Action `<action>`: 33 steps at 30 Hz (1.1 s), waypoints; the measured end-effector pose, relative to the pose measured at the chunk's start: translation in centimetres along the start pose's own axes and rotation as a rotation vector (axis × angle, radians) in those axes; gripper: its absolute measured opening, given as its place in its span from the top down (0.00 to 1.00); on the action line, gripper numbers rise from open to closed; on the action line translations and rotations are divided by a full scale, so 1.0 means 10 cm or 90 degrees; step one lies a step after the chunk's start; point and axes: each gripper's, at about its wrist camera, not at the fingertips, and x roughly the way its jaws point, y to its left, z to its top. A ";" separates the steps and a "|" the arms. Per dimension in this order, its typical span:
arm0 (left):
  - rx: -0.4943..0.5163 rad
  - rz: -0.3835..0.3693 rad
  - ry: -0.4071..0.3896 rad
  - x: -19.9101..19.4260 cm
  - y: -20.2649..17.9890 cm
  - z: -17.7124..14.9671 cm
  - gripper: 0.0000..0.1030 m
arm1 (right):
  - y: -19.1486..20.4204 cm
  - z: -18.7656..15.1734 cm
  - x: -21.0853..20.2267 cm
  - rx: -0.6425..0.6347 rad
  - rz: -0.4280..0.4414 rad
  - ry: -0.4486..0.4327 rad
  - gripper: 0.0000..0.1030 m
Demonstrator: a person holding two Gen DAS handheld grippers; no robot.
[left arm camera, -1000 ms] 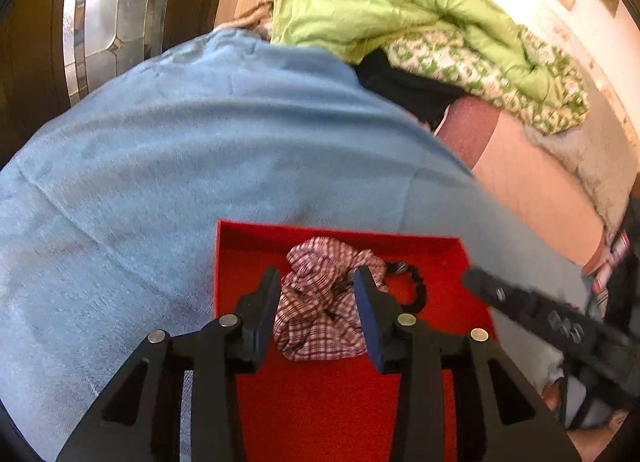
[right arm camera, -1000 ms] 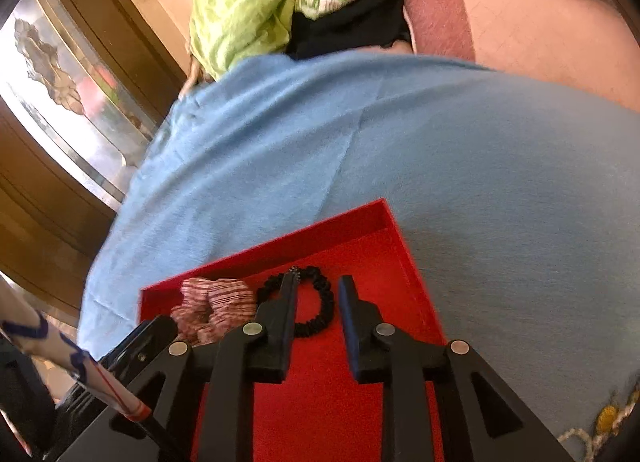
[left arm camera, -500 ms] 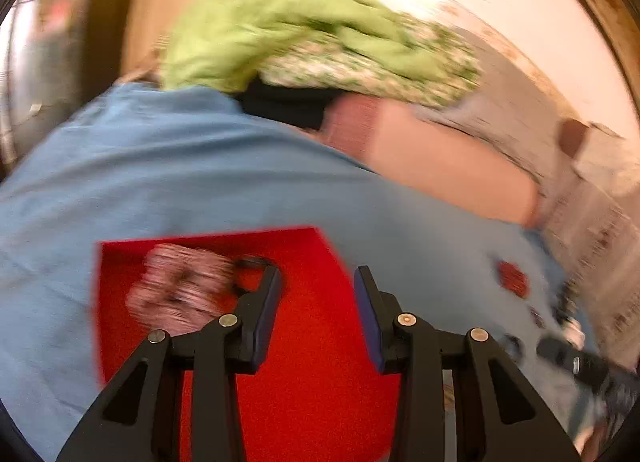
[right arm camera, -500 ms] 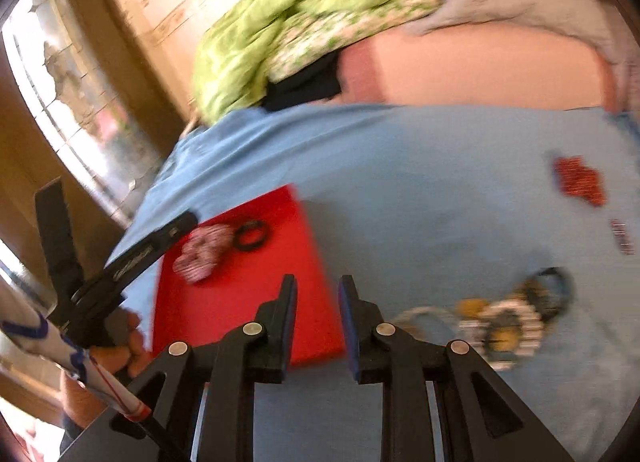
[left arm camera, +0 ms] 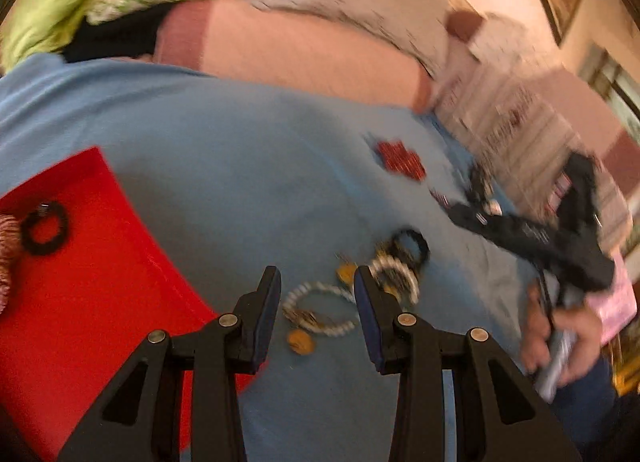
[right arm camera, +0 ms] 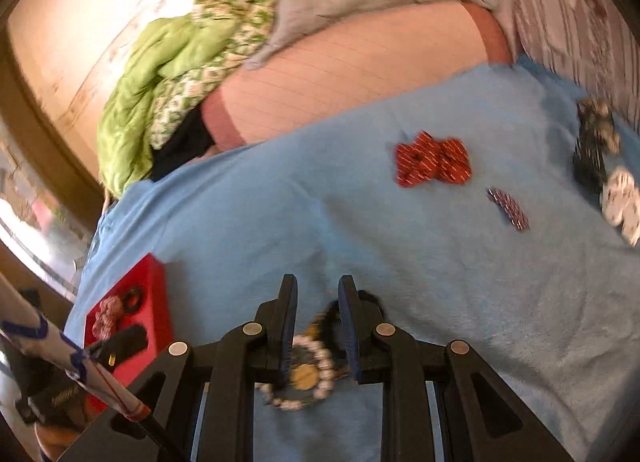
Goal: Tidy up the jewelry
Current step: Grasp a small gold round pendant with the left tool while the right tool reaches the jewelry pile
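Observation:
My left gripper hangs open and empty over a heap of jewelry on the blue cloth: pearl bracelets, gold discs and a black ring. At its left lies the red tray, holding a black hair tie and a plaid scrunchie. My right gripper hovers above the same pearl bracelet, its jaws a narrow gap apart with nothing gripped. Farther off lie a red bow piece and a small dark clip.
Black and white pieces lie at the cloth's far right edge. A green quilt and pink bedding are heaped behind the cloth. A hand holds the right gripper at the right of the left wrist view.
Both grippers swung right, away from the red tray and over to the jewelry heap. The tray, scrunchie and hair tie now sit at the left edge of each view. Neither jaw opening changed.

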 end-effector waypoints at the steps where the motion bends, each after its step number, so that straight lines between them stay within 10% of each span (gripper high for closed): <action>1: 0.024 -0.005 0.017 0.04 -0.06 -0.05 0.65 | -0.06 0.00 0.03 0.011 0.005 0.010 0.78; 6: 0.177 -0.017 0.077 0.13 -0.39 -0.25 0.65 | -0.14 0.03 0.05 0.028 0.031 0.012 0.78; 21: 0.187 0.137 0.120 0.52 -0.36 -0.36 0.66 | -0.01 0.03 0.07 0.004 0.061 0.008 0.78; 25: 0.218 0.172 0.126 0.63 -0.45 -0.39 0.85 | 0.00 0.02 0.11 0.003 0.061 0.015 0.78; 33: 0.146 0.055 0.006 0.20 -0.41 -0.12 0.85 | -0.03 0.01 0.19 0.006 0.071 0.039 0.78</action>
